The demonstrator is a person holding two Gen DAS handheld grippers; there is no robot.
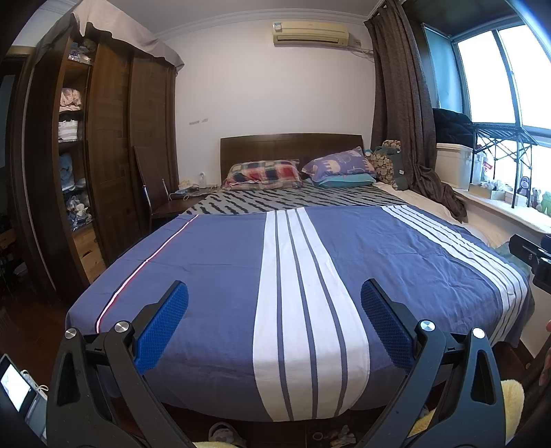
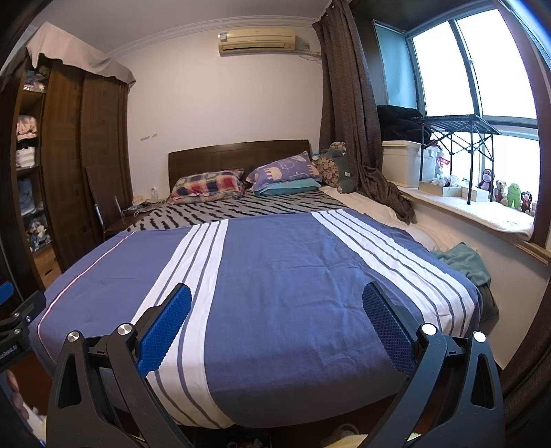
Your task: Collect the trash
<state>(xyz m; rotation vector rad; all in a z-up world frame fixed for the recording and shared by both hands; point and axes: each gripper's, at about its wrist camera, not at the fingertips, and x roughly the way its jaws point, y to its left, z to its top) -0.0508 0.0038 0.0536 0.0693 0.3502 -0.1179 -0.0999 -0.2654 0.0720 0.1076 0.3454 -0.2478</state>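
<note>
Bedroom, viewed from the foot of a bed (image 1: pixel 220 262) with a blue, white-striped cover (image 2: pixel 282 275).

Left tool (image 1: pixel 274 324): spread wide, blue pads well apart, nothing between them, nothing touched; it hangs above the foot end of the cover.

Right tool (image 2: pixel 277 325): likewise spread wide and empty, hanging over the same end of the bed, further toward the window side.

Trash: small bits lie on the dark floor (image 1: pixel 330 436) under the foot of the bed, below both tools; too small to say what they are. None shows on the cover.

Bedding: zebra-pattern sheet (image 1: pixel 275 201) beyond the cover; plaid pillow (image 1: pixel 261 174) and purple pillow (image 1: pixel 339 163) against a wooden headboard (image 1: pixel 291 146). Green cloth (image 2: pixel 463 258) at the bed's window edge.

Surroundings: wooden wardrobe (image 1: pixel 106 138) with open shelves of folded clothes; chair (image 1: pixel 151 193) beside the bed; air conditioner (image 1: pixel 310 33) high on the wall; brown curtain (image 1: pixel 399 103); window sill (image 2: pixel 482 213) carrying a white box (image 2: pixel 401 162), a folding rack (image 2: pixel 454 127) and small stuffed toys (image 2: pixel 513 194).
</note>
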